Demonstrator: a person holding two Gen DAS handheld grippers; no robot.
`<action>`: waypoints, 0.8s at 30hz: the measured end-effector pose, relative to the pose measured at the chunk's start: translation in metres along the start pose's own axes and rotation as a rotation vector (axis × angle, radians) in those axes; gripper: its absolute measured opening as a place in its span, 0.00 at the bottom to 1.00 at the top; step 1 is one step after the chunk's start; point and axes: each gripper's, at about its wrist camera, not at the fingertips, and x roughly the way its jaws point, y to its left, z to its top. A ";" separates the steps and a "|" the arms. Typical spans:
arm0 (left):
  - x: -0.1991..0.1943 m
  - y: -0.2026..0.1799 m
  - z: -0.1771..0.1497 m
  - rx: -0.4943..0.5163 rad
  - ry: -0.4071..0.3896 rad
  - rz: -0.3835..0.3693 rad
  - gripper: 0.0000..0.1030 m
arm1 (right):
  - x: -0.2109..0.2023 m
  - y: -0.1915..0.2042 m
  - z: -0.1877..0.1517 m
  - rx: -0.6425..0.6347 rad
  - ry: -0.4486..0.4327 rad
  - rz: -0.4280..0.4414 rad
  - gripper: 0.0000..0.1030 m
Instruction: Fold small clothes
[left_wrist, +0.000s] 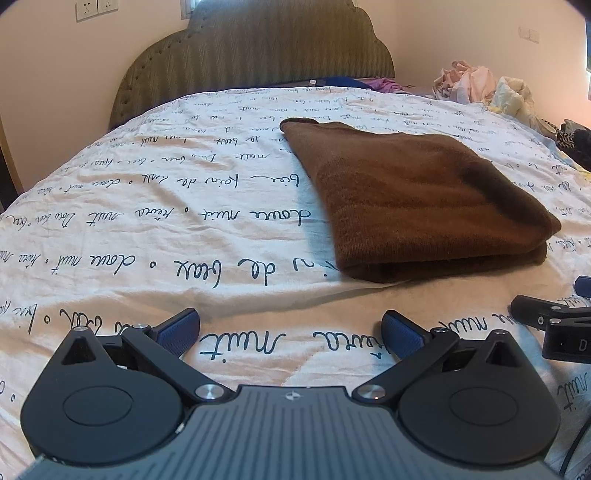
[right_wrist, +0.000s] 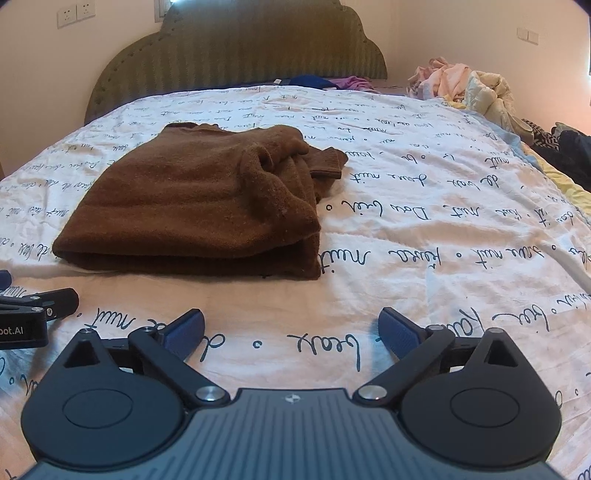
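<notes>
A brown knit sweater lies folded into a thick rectangle on the white bedspread printed with black script. In the right wrist view the sweater shows a bunched sleeve with its cuff sticking out on its right side. My left gripper is open and empty, low over the bedspread in front of the sweater. My right gripper is open and empty, also in front of the sweater and a little to its right. Each gripper shows at the edge of the other's view.
A padded olive headboard stands at the far end. A heap of pale clothes lies at the far right of the bed, with dark garments nearer along the right edge. Blue and purple clothes lie by the headboard.
</notes>
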 end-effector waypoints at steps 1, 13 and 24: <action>0.000 0.000 0.000 -0.001 -0.002 -0.002 1.00 | 0.000 0.000 -0.001 -0.001 -0.004 -0.001 1.00; 0.000 0.001 -0.003 0.000 -0.008 -0.001 1.00 | 0.000 0.001 -0.004 -0.011 -0.020 -0.003 1.00; 0.000 0.000 -0.003 0.002 -0.006 0.001 1.00 | -0.001 0.001 -0.006 0.000 -0.026 -0.005 1.00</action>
